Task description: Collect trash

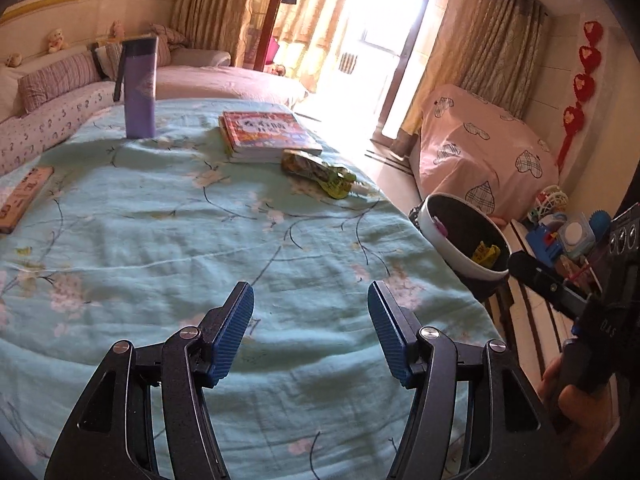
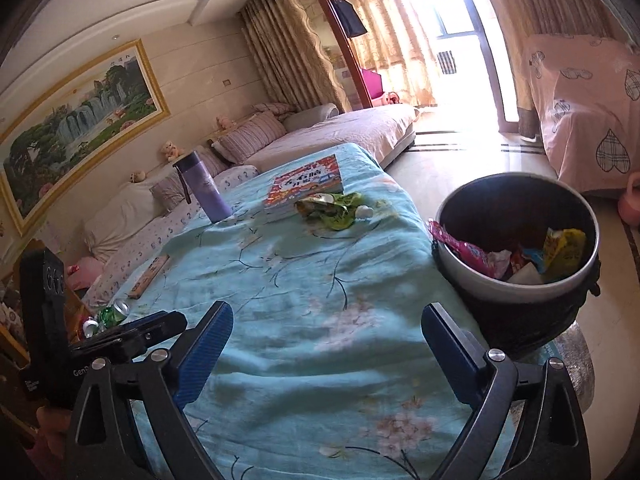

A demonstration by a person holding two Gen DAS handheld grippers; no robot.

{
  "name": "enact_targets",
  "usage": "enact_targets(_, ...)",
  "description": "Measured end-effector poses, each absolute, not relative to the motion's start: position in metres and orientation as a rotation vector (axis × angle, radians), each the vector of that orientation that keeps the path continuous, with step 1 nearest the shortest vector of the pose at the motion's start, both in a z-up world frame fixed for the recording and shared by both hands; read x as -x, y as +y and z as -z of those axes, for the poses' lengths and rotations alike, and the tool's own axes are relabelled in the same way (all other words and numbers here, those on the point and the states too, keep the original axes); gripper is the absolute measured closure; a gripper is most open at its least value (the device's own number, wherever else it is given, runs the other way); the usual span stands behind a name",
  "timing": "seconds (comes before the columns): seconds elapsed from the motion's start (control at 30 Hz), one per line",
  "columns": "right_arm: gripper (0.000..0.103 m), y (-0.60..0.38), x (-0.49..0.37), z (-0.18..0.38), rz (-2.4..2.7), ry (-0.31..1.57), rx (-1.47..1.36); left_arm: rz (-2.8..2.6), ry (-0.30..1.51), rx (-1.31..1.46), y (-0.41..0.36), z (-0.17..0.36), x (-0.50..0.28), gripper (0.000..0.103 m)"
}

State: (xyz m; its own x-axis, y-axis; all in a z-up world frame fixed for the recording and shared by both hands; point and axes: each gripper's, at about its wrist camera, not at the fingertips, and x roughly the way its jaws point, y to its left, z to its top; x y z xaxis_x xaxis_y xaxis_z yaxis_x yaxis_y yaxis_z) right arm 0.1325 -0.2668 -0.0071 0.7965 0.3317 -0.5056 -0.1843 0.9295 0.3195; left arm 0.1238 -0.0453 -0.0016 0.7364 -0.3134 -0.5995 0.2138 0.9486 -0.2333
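From the left wrist: left claw (image 1: 311, 332) parted about halfway, empty, over the floral worktop cloth (image 1: 160, 232); green snack wrapper (image 1: 316, 174) well ahead, touching the stacked books (image 1: 266, 134); trash bin (image 1: 460, 236) off to the right at the cloth's edge, right claw (image 1: 532, 270) just beside its rim. From the right wrist: right claw (image 2: 328, 336) spread wide, gripping nothing; wrapper (image 2: 330, 208) far ahead against the books (image 2: 306, 186), purple bottle (image 2: 204, 188) to their left; bin (image 2: 516, 240) near on the right, packets inside.

Both wrist views low over the teal-covered table (image 1: 160, 240), windowward.
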Motion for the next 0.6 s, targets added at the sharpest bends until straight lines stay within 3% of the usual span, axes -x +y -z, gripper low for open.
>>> enact_targets(0.03, 0.006, -0.265, -0.13, -0.004, -0.279, 0.558, -0.244, 0.278, 0.652, 0.145, -0.042, -0.004, -0.119, 0.036)
enact_targets(0.13, 0.0, -0.26, -0.114, -0.03, -0.258, 0.438, -0.2, 0.204, 0.537, 0.124, -0.037, -0.015, -0.098, 0.003)
enact_targets(0.17, 0.0, -0.258, -0.106, -0.036, -0.242, 0.388, -0.182, 0.18, 0.504, 0.121, -0.035, -0.016, -0.093, 0.0)
enact_targets(0.3, 0.0, -0.249, -0.086, -0.033, -0.211, 0.283, -0.125, 0.119, 0.443, 0.108, -0.029, -0.007, -0.076, 0.0)
enact_targets(0.6, 0.0, -0.24, -0.074, 0.014, -0.175, 0.332, -0.105, 0.028, 0.412, 0.032, -0.029, 0.014, -0.047, 0.0)
